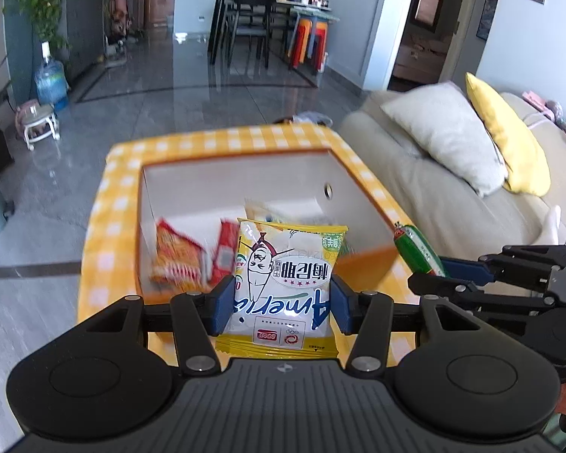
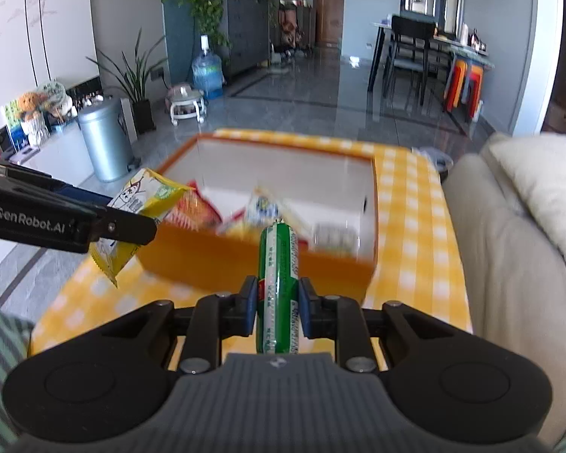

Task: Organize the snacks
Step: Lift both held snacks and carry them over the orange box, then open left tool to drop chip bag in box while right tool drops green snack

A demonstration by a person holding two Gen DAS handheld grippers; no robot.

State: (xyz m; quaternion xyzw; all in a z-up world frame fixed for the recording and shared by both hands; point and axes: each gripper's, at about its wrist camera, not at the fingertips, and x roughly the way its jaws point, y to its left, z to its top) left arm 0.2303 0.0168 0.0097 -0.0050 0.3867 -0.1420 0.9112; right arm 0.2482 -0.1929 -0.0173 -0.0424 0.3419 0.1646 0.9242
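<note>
step in hand: both snacks are lifted and carried toward the orange box (image 1: 362,260), which sits on the yellow-checked desk (image 1: 105,226) at frame centre in both views.

left tongs (image 1: 281,304): clenched on the yellow and white snack packet (image 1: 286,287), pads pressing its two side edges, lower centre of the left wrist view. the packet is flat, crinkled foil with printed lettering and a cartoon figure, and hangs above the near rim of the box.

right tongs (image 2: 277,307): clenched on the green sausage stick (image 2: 277,283), lower centre of the right wrist view. the stick is a slim tube, green wrapper with white print and a red end, pointing forward toward the box, above the desk just short of the near wall.

box contents: red and orange packets (image 1: 177,260) and others, blurred.

next move, by judgement: carry each item over the open box, lower it into a free patch, then release. the limp packet may fold or catch on the rim.
</note>
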